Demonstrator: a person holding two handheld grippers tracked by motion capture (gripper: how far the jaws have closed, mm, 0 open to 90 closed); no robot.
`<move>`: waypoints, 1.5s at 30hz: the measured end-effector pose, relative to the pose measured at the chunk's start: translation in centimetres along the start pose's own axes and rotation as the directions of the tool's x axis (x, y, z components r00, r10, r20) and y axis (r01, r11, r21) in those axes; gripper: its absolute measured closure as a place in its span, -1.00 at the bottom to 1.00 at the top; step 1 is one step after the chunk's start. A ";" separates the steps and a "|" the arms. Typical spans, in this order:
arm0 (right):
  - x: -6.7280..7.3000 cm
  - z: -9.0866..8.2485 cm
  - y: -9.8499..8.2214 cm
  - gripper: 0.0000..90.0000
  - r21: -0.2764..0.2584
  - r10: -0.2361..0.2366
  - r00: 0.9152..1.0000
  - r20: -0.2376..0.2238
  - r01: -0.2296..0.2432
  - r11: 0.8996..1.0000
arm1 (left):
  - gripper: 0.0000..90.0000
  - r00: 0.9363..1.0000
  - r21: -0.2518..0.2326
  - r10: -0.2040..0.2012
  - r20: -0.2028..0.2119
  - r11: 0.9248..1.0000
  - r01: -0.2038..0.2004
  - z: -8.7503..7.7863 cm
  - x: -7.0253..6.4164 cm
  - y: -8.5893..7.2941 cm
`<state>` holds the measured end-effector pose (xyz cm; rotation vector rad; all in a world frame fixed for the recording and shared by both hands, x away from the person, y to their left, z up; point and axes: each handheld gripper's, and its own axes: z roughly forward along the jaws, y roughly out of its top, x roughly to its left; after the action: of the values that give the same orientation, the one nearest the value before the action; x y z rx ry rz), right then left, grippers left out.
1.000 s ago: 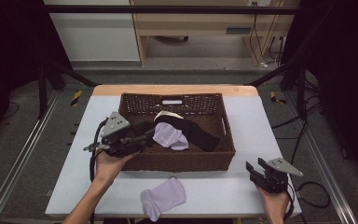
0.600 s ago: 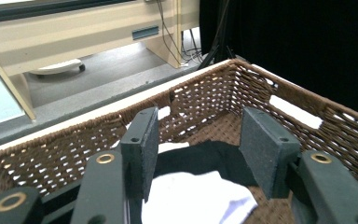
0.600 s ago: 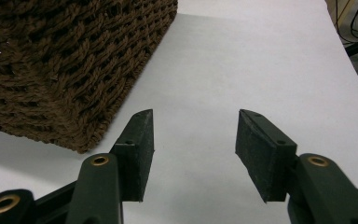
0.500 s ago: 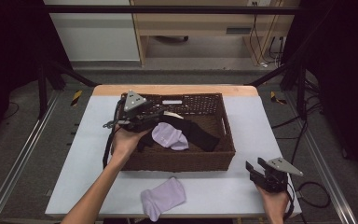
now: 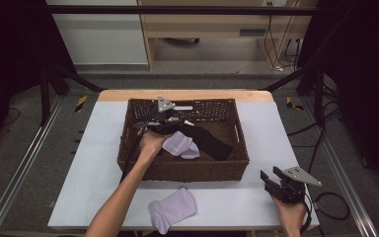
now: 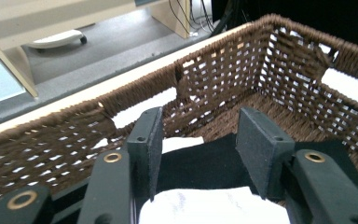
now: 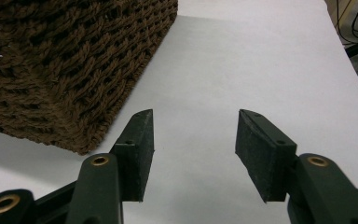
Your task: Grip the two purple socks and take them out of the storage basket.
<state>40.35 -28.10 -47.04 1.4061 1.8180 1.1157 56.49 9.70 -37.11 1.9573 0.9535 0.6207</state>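
Left gripper [image 5: 175, 120] open-jawed inside the wicker basket [image 5: 237, 163] – it risks snagging both socks; right gripper [image 5: 272, 178] beside it – empty, jaws apart.

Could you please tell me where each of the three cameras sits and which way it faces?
High view: above the person's side, looking forward and down at the table; both forearms and grippers show.
Left gripper view: on the left gripper, inside the basket; own open jaws.
Right gripper view: on the right gripper, low over the table; own jaws.
All share the basket.
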 end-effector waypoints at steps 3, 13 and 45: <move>0.0 0.0 0.0 0.05 0.000 0.000 1.000 -0.001 0.000 1.000 | 0.15 1.000 0.022 0.006 0.013 1.000 -0.006 0.7 -0.2 -0.4; 0.1 0.1 0.0 0.05 0.001 -0.005 1.000 -0.003 0.005 1.000 | 0.16 1.000 0.119 0.002 0.025 0.993 -0.005 2.4 -0.2 -1.3; 0.2 0.1 0.0 0.05 0.007 -0.005 1.000 -0.004 0.005 1.000 | 0.31 0.999 0.421 0.017 0.046 0.906 -0.035 5.4 0.1 -2.9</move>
<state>40.36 -27.92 -47.10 1.4034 1.8288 1.1110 59.22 8.22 -42.37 2.3575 1.1067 0.4069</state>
